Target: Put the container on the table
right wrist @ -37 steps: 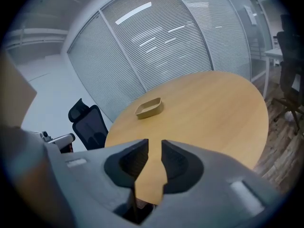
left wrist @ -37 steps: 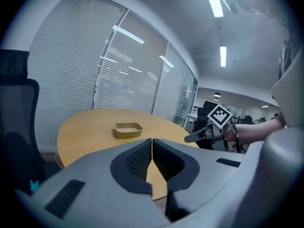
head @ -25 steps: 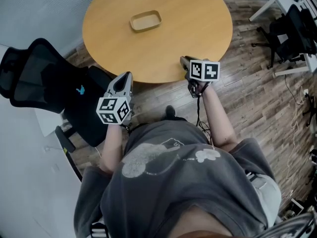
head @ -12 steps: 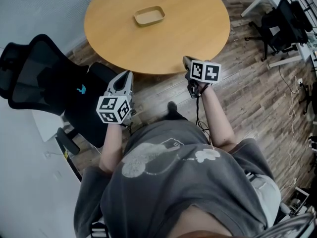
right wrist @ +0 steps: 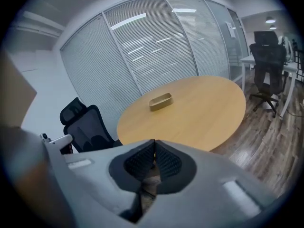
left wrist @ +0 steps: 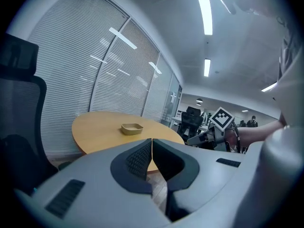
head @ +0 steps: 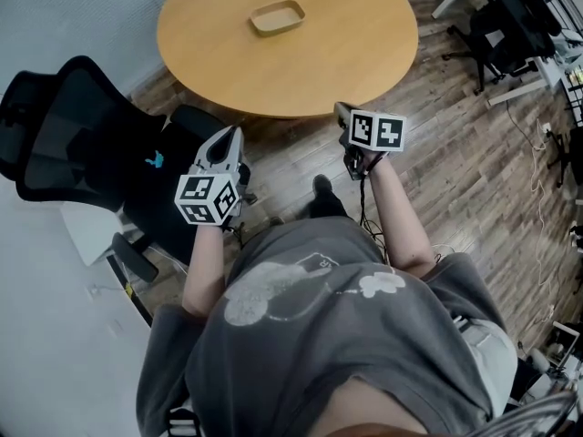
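A shallow tan container (head: 277, 17) rests on the round wooden table (head: 301, 71), toward its far side; it also shows as the tan container (left wrist: 131, 128) in the left gripper view and the tan container (right wrist: 160, 101) in the right gripper view. My left gripper (head: 228, 140) is held over the floor, short of the table's near edge, jaws shut with nothing between them. My right gripper (head: 339, 112) hovers at the table's near rim, shut and empty too. Both are well apart from the container.
A black office chair (head: 82, 144) stands at the left, close to my left gripper. More black chairs (head: 510, 25) and a white desk are at the far right. Wood-plank floor (head: 474, 180) lies all round the table. Blinds cover the glass walls (right wrist: 156, 46).
The view has drawn back from the table: table and container sit higher and farther in the head view. Both grippers have kept their places before the body, still shut.
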Motion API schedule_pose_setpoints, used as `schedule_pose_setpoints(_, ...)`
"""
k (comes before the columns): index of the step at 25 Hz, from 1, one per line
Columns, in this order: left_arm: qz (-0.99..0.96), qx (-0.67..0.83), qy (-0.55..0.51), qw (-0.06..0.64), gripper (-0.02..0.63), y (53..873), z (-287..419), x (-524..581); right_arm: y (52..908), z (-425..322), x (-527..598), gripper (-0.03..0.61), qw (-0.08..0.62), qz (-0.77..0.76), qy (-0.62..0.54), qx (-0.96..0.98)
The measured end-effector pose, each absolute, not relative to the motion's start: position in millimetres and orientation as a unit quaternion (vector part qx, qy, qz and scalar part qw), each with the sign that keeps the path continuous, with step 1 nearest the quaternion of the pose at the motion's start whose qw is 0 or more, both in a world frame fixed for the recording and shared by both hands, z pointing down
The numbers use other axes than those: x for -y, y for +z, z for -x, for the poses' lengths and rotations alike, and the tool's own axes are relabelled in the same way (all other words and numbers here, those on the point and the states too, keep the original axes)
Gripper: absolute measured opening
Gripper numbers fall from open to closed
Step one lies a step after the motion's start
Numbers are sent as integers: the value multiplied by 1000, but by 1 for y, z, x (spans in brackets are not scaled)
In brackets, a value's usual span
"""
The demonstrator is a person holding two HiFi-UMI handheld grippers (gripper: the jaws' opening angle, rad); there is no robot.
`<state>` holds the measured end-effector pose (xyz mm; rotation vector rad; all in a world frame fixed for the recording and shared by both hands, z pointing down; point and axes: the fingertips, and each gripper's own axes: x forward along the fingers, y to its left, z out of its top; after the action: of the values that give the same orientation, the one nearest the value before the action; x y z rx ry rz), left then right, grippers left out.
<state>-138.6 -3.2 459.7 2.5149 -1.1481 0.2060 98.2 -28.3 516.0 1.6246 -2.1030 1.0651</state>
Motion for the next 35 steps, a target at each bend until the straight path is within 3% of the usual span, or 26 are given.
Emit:
schedule_pose_setpoints(18, -908, 377, 68, 169, 0, 458, 190, -58, 506, -39, -52, -2, 130, -582, 359, 718)
schedule_pose_setpoints(35, -920, 343, 75, 176, -1, 463, 184, -82, 512, -38, -102, -2, 143, -597, 365, 700)
